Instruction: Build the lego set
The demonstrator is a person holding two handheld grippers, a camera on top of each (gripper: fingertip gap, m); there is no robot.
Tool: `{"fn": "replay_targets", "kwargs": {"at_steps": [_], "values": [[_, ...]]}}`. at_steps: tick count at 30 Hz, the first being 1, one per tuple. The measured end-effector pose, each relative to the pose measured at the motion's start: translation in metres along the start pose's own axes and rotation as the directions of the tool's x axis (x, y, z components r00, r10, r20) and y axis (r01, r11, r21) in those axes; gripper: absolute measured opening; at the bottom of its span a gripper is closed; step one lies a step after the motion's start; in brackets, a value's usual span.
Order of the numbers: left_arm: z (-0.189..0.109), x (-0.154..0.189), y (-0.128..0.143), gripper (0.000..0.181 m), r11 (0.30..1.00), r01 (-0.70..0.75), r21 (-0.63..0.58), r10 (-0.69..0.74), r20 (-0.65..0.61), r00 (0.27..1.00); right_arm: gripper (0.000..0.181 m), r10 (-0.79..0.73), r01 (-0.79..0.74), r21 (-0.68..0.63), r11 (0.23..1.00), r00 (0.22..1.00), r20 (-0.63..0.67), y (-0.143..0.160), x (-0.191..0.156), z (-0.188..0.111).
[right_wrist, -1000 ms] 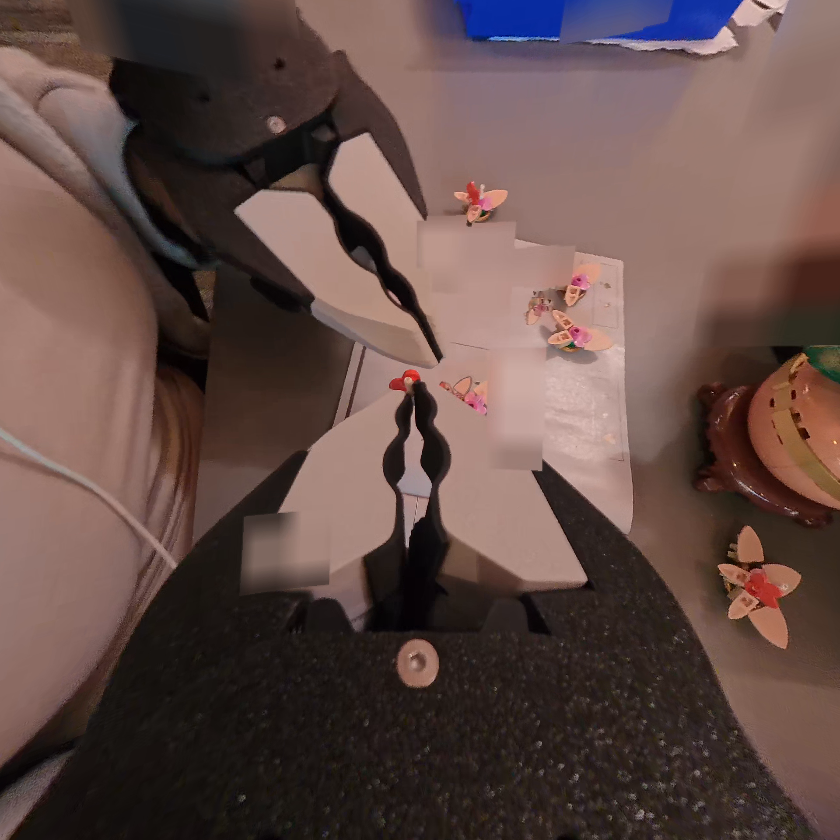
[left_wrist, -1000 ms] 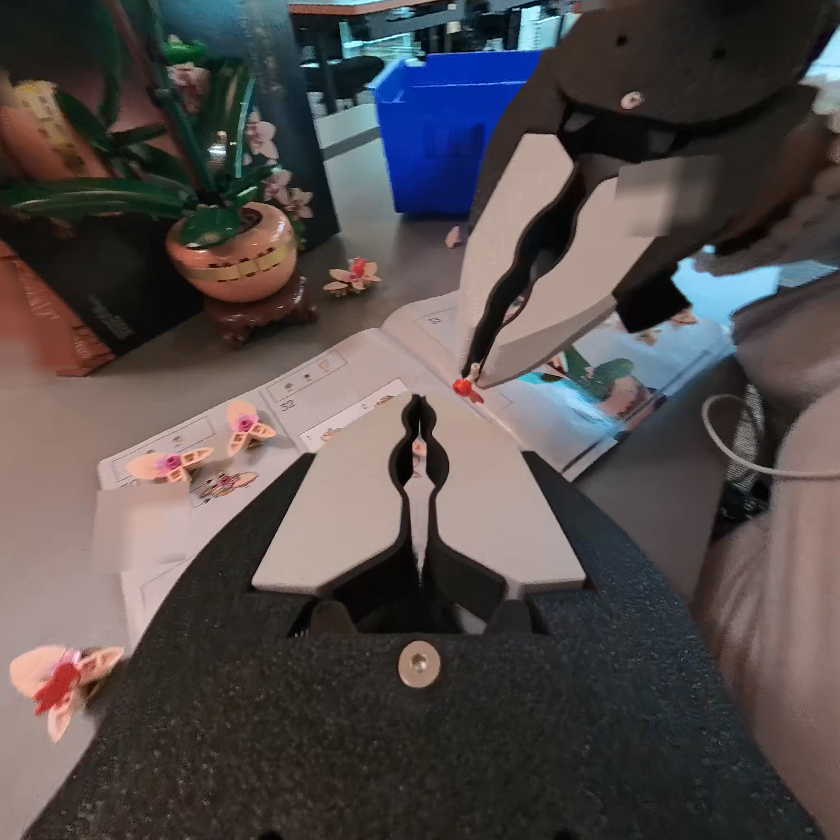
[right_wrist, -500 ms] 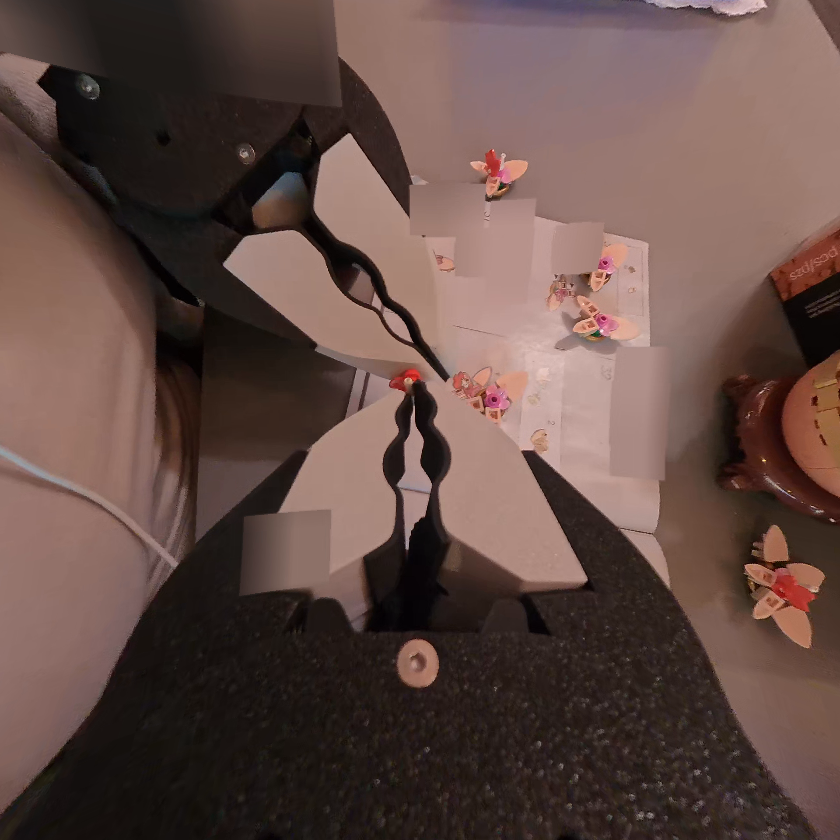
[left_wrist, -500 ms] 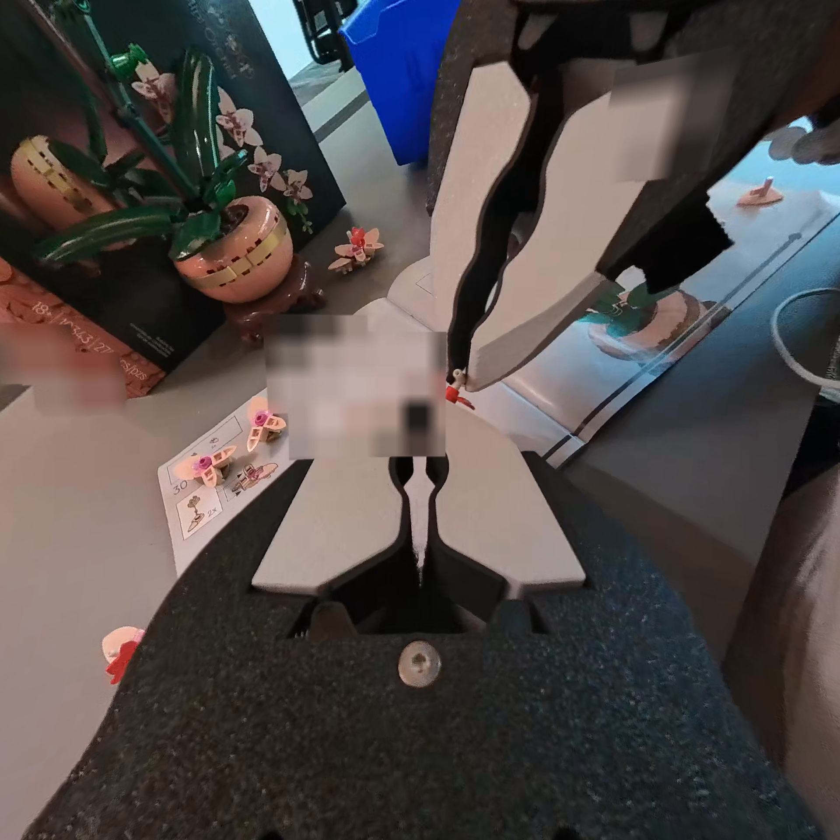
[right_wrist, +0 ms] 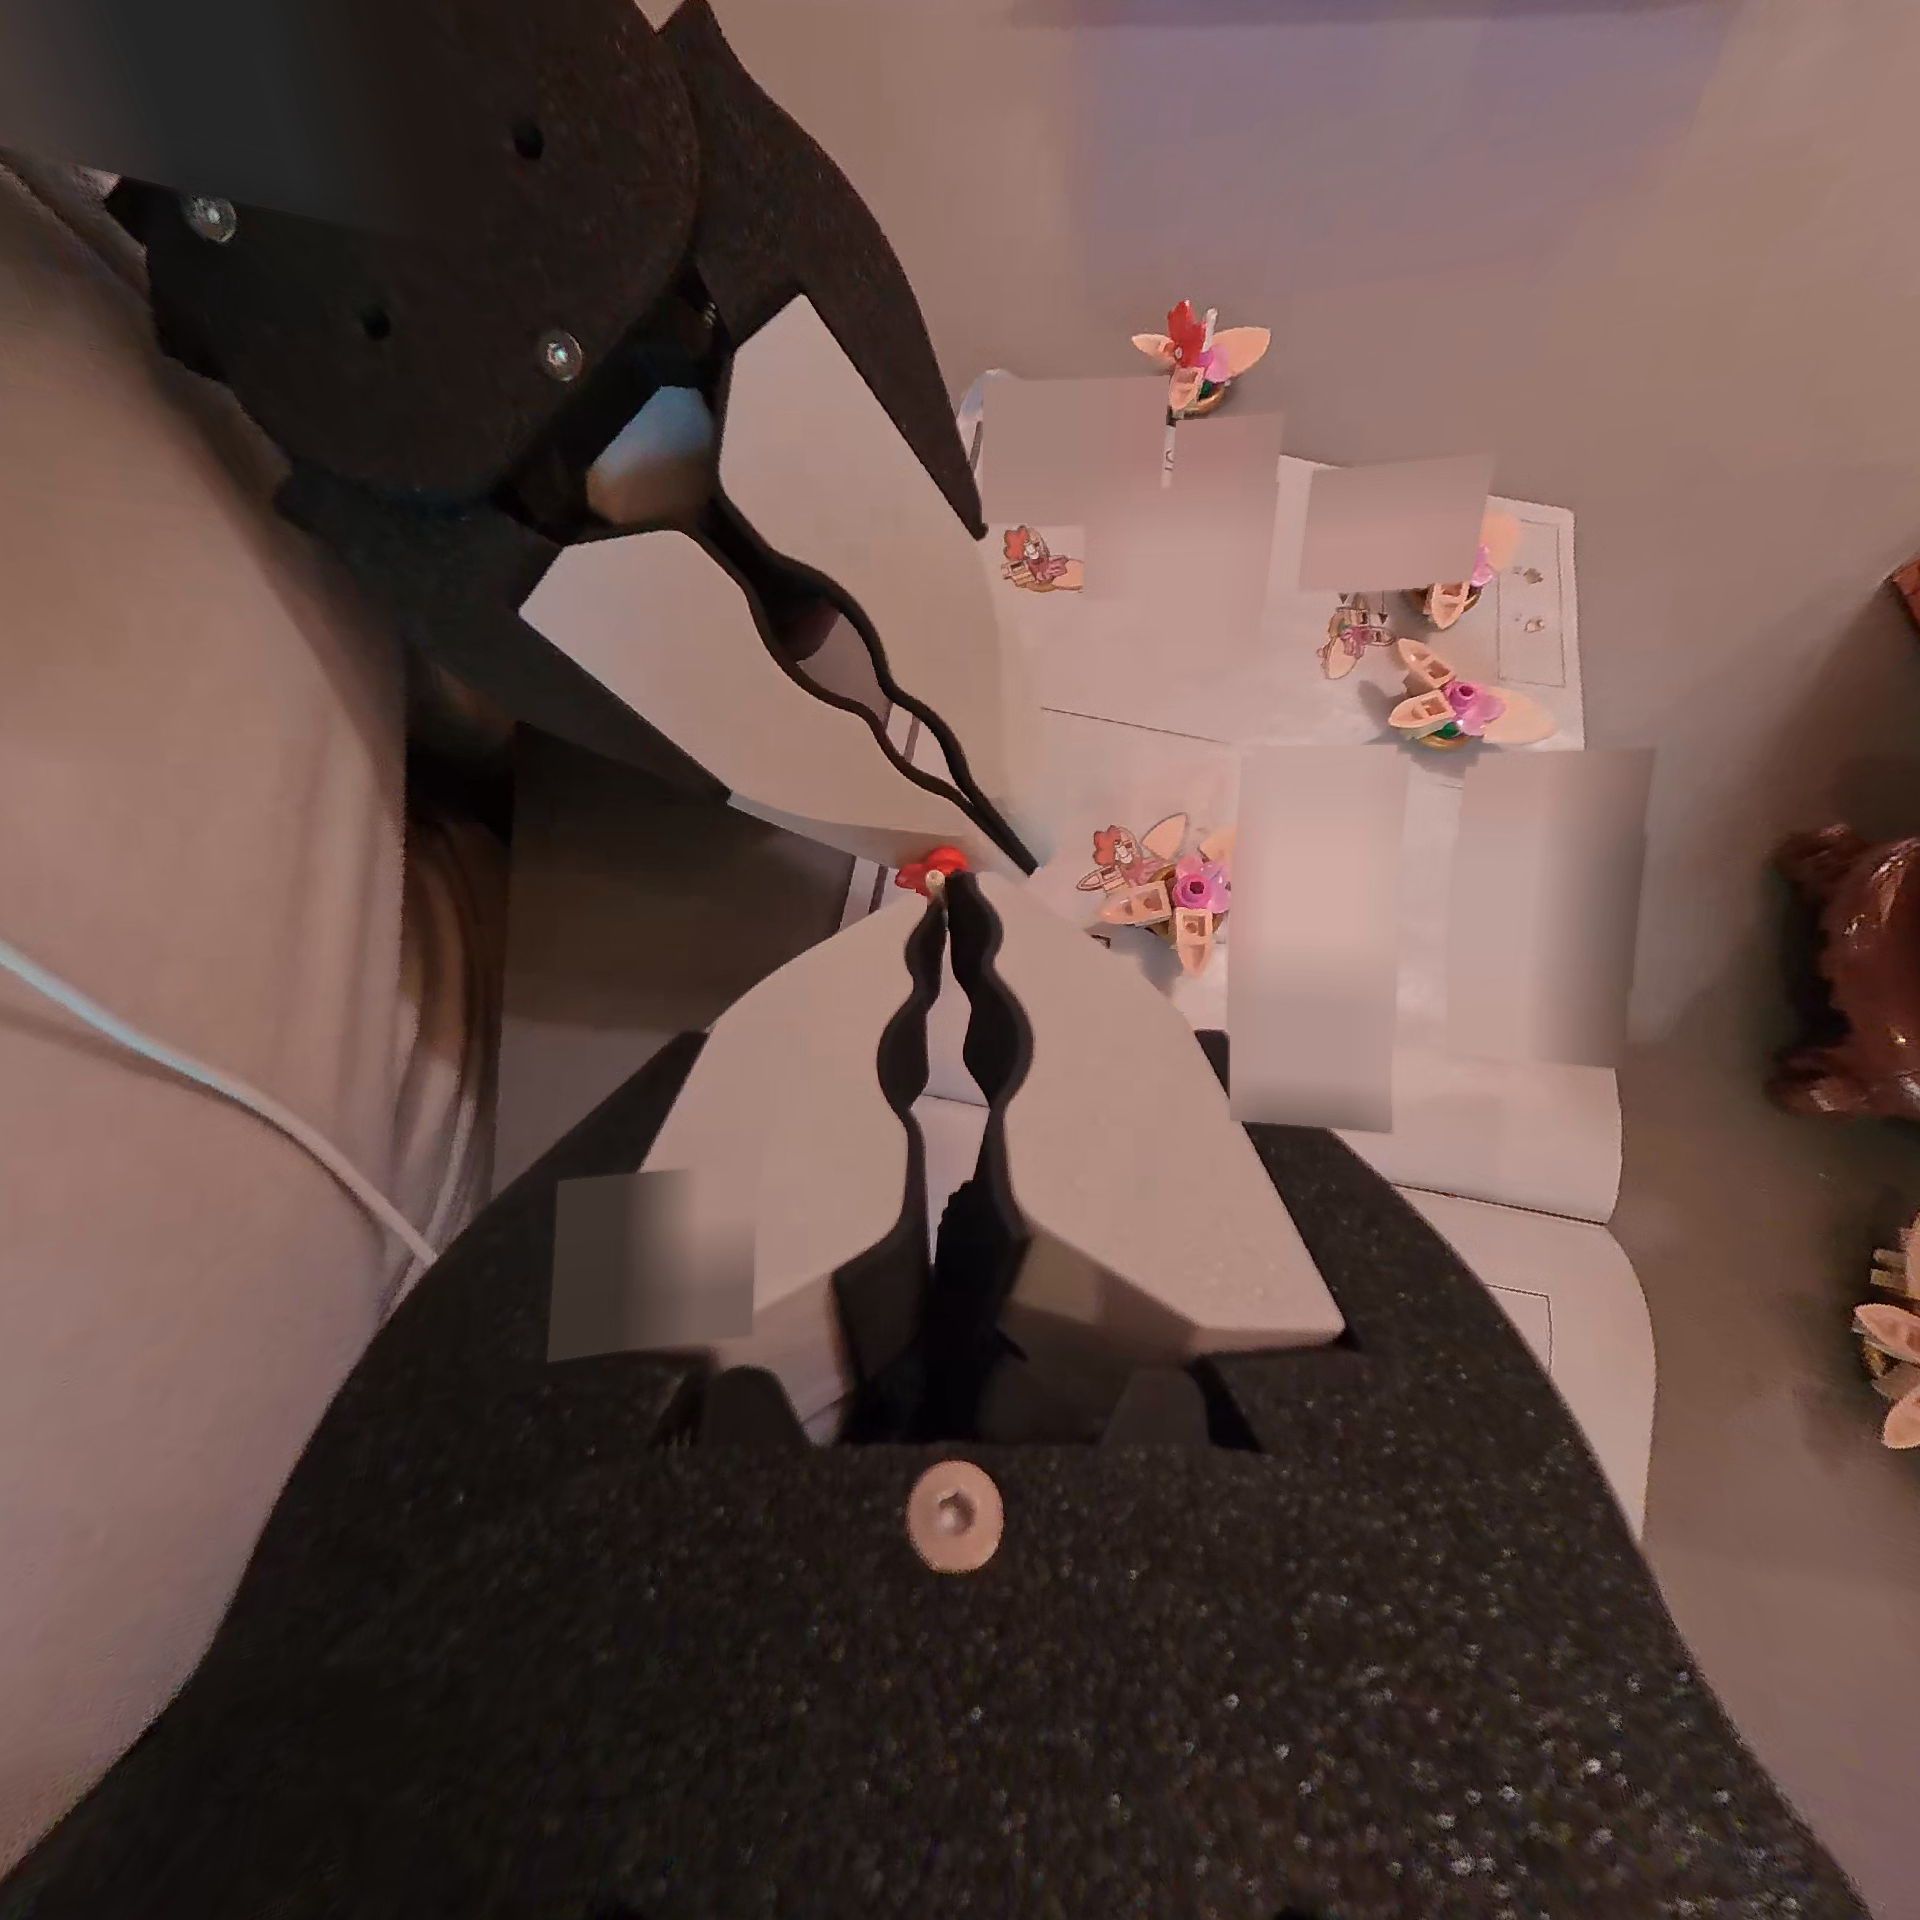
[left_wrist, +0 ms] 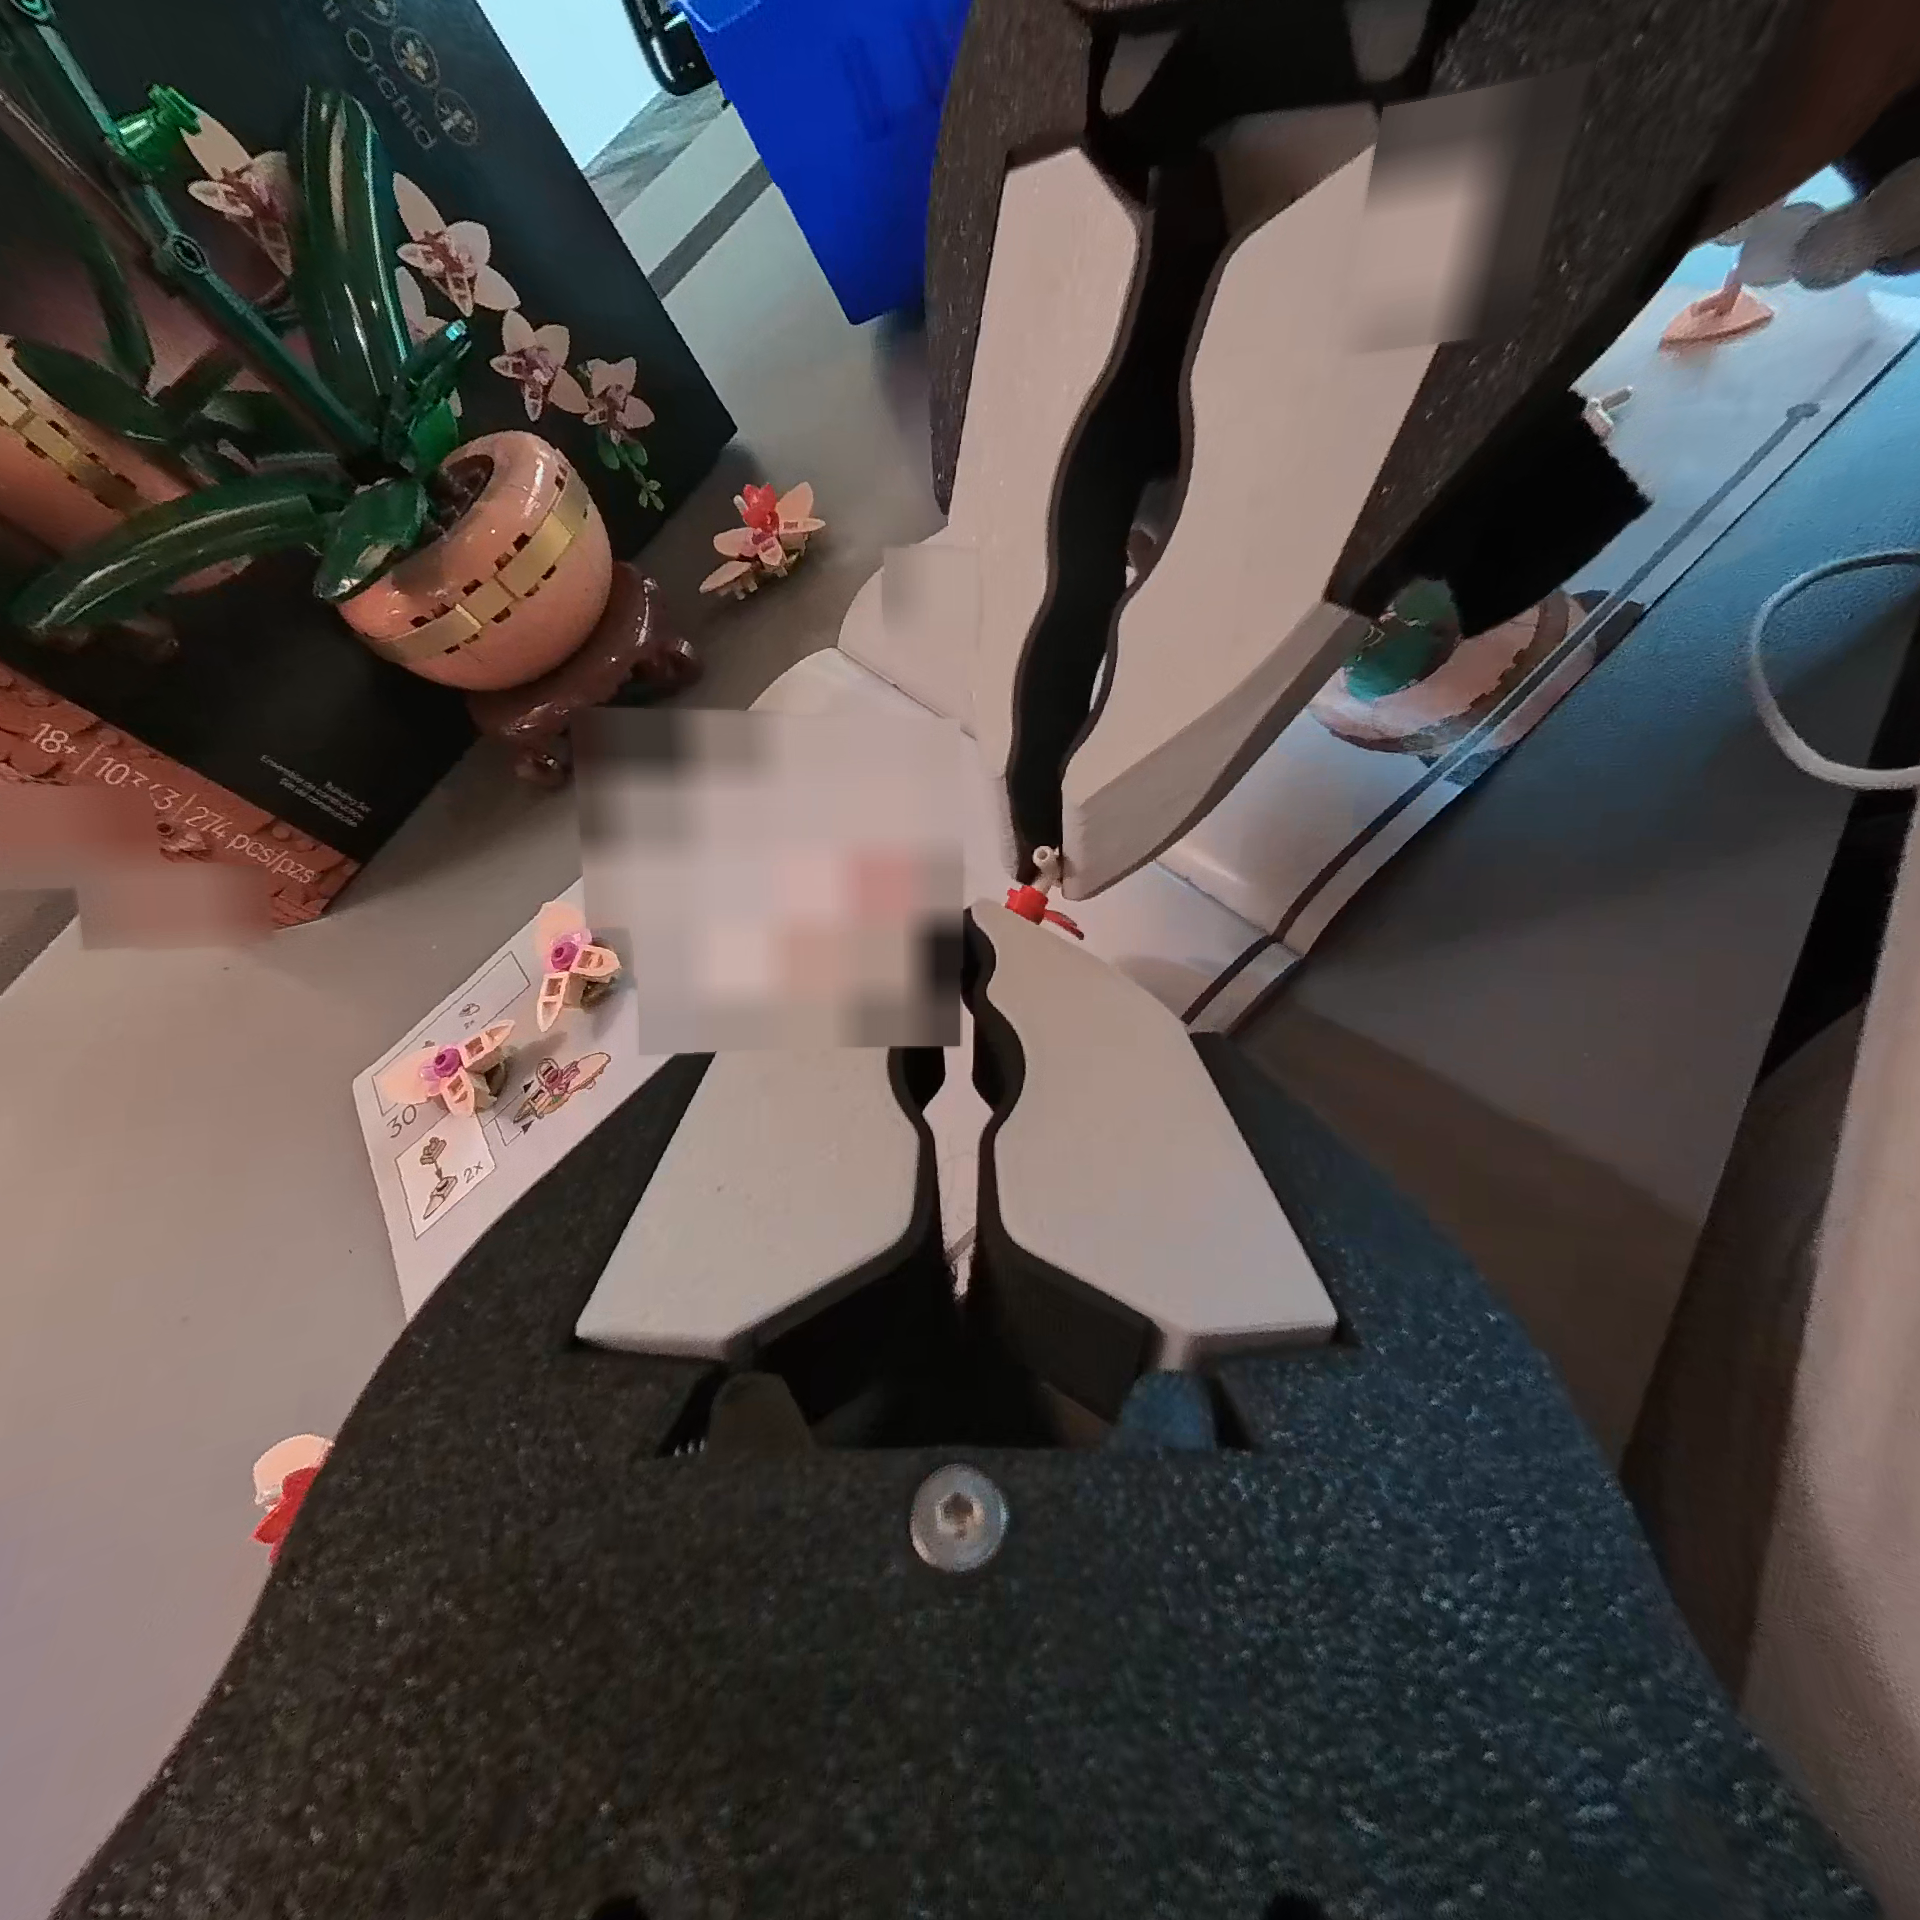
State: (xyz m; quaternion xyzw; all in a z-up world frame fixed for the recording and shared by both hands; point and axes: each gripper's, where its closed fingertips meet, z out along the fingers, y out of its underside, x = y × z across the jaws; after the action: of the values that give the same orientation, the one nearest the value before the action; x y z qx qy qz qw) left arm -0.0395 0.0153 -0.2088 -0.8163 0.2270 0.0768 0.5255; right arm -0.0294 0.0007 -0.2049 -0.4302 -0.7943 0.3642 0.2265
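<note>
Here, two gripper tips meet over an open instruction booklet (left_wrist: 457,1174).
Nearest, the left gripper (left_wrist: 971,920) has its fingers drawn nearly together, though a blur patch hides the tip, so I cannot tell if it grips anything; the right gripper (right_wrist: 948,891) is pinched onto a small red piece with a white peg (left_wrist: 1039,891) just beyond it. Farther out, pink flowers (right_wrist: 1460,707) lie on the pages, and far left stands the orchid pot (left_wrist: 488,582) before its box (left_wrist: 582,270).
</note>
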Motion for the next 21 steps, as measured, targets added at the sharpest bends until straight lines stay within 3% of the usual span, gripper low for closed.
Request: {"fn": "replay_targets", "kwargs": {"at_steps": [15,19,21], "values": [[-0.002,-0.001,-0.001,0.0,1.0,-0.015,0.002,0.015,0.053,0.998,0.001,0.094,-0.095,0.057,0.994,0.995,0.023,-0.004,-0.001,0.003],[-0.002,0.0,0.0,0.0,0.999,0.034,-0.011,-0.034,0.025,0.999,0.002,0.049,-0.05,0.027,0.998,0.999,0.019,-0.004,0.001,0.002],[-0.007,-0.009,-0.009,0.0,0.991,0.124,0.057,-0.124,-0.005,0.992,0.002,-0.008,0.008,0.016,1.0,1.0,0.017,-0.012,0.011,-0.007]]}}
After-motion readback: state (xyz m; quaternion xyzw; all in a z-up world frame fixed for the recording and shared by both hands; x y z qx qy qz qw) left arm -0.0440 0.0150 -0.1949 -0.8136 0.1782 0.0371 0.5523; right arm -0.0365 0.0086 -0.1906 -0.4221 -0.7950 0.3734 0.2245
